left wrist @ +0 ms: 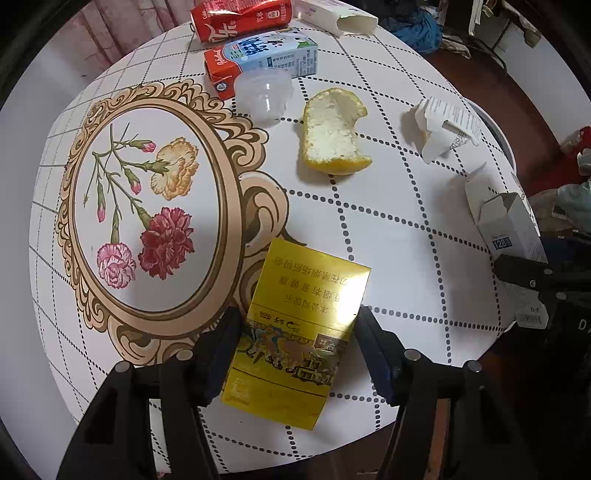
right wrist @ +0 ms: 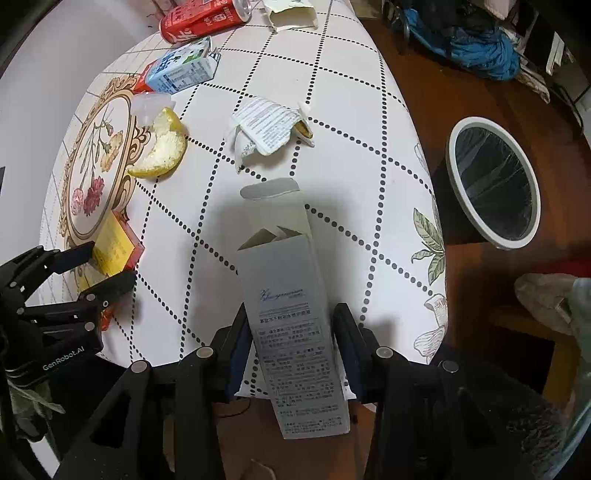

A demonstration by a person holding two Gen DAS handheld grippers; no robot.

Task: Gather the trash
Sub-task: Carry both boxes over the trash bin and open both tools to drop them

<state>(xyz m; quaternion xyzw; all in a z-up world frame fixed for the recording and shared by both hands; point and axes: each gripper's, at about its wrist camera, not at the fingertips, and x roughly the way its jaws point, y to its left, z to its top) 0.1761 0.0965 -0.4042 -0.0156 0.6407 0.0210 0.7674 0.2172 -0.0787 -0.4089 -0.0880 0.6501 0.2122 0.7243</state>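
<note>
My left gripper (left wrist: 298,317) is shut on a yellow cigarette box (left wrist: 295,332) low over the near edge of the round table (left wrist: 406,229); the pads press its two long sides. My right gripper (right wrist: 291,314) is shut on a tall grey-white carton (right wrist: 288,295) with its top flap open, at the table's near right edge. Loose trash lies beyond: a yellow peel (left wrist: 332,129), a clear plastic cup (left wrist: 264,94), a blue-and-white milk carton (left wrist: 266,55), a red can (left wrist: 240,16), a torn white wrapper (left wrist: 443,125) and an open white box (left wrist: 340,14).
A round bin (right wrist: 495,184) with a white rim and a dark liner stands on the wooden floor to the right of the table, below its edge. Blue cloth and clutter (right wrist: 480,44) lie on the floor at the back right. A printed flower medallion (left wrist: 147,206) covers the table's left half.
</note>
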